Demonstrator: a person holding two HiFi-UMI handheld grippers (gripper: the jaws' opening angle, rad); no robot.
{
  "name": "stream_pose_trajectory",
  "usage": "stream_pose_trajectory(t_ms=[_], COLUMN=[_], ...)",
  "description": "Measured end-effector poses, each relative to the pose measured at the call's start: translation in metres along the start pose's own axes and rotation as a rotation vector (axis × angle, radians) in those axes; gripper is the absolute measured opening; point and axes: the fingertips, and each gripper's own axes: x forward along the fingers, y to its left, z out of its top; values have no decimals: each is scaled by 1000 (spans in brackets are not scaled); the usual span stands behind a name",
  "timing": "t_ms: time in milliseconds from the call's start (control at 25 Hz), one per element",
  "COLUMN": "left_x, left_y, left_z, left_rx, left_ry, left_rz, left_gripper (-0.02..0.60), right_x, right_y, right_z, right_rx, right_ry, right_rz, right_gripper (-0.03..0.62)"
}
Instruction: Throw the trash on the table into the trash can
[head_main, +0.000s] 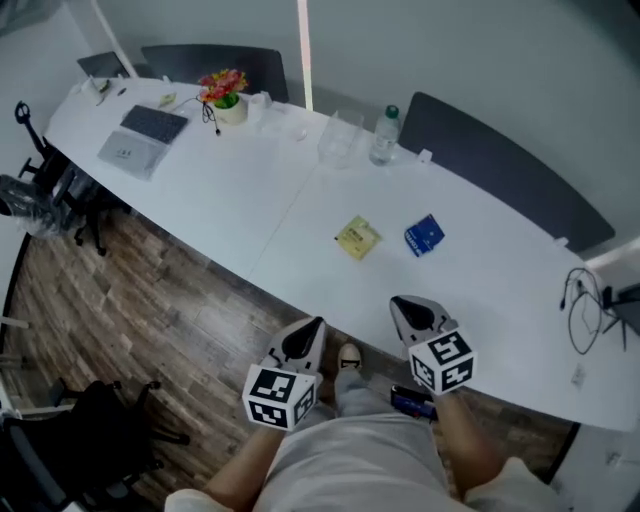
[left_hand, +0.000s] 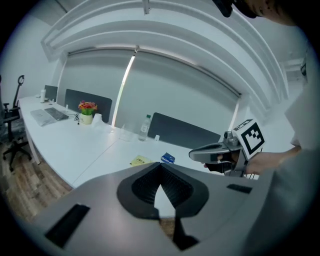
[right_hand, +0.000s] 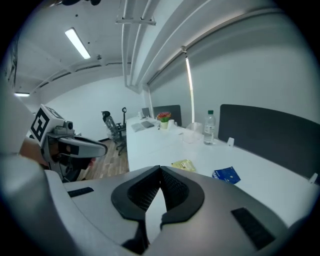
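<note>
Two wrappers: yellow packet (head_main: 357, 238), blue packet (head_main: 425, 235), near each other on desk (head_main: 250, 200) | likely light, flimsy, slippery; pinch a lifted edge | left hand-held gripper (head_main: 314, 326), right hand-held gripper (head_main: 401, 304): jaws together, empty

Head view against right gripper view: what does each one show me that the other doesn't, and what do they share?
Only the head view: the cables at the table's right end and the right hand-held gripper from outside. Only the right gripper view: the ceiling light and that gripper's jaws, shut on nothing. Both: the yellow packet, the blue packet, the water bottle and the left hand-held gripper.
</note>
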Motion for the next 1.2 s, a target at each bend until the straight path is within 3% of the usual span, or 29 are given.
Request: stream_pose_trajectory(t_ms=[440,920,960,1040,1200], left_x=[90,161,166,173,181], left_y=[-34,-37,-37,-37,-41], left_z=[18,30,30,28,25], left_rx=[34,39,39,36,30], left_ry=[54,68,73,82,95], left_rz=[-76,-93,-92,-91,-99], left_gripper=[2,2,2,2,2], right_x=[-6,36,40,49,67], right_y=[-113,-190,-195,-204,-216], right_z=[-7,-17,-19,-26,-43], right_rx=[45,46,48,55,66], right_ry=[6,33,39,57,100], right_rz=[-118,-121,-119,-113,-93], right_gripper=[32,38,52,138,209])
